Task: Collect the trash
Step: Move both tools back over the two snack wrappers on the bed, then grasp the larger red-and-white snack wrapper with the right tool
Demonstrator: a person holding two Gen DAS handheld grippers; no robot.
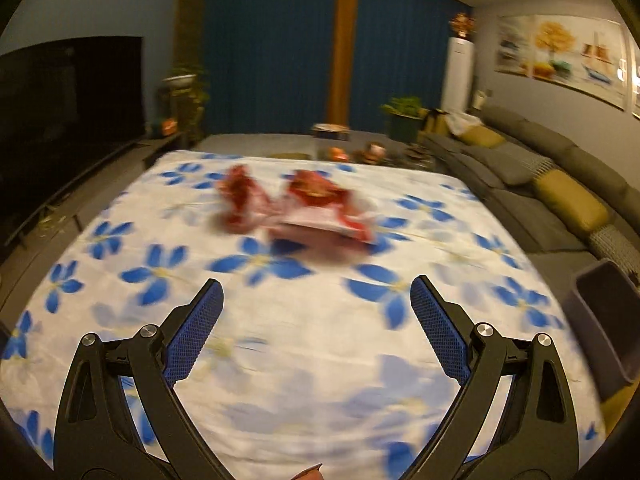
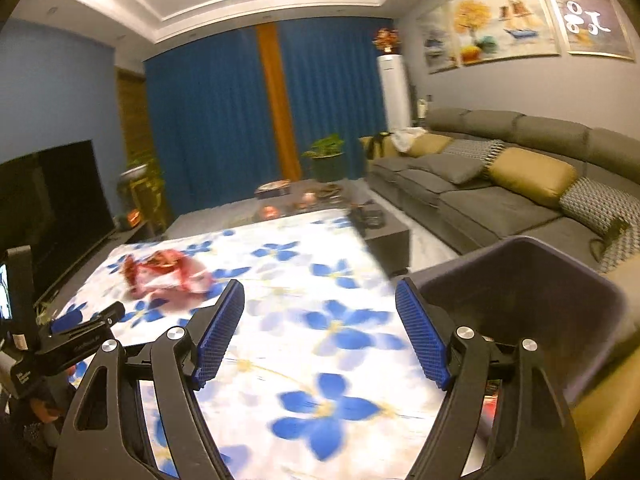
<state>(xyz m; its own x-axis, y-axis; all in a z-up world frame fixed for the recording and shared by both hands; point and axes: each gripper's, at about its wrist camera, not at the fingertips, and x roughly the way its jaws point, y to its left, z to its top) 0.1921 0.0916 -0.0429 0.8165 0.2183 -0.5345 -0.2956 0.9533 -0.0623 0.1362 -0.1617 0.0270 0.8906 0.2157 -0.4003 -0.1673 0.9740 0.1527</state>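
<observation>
Left wrist view puts the red wrappers far ahead on the flowered bench, so bring your left tool, blue pads apart and empty, low over the cloth and straddle the nearer wrapper before squeezing. Your right tool also stands wide with nothing between. Only the right wrist view shows the dark bin fully, just right of the bench.

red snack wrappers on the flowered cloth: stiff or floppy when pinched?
Likely floppy: the red wrappers lie crumpled and creased on the flowered cloth. Probably light, looking like empty film. They may slide or bunch the loose cloth if pushed. Blur hides detail.
</observation>
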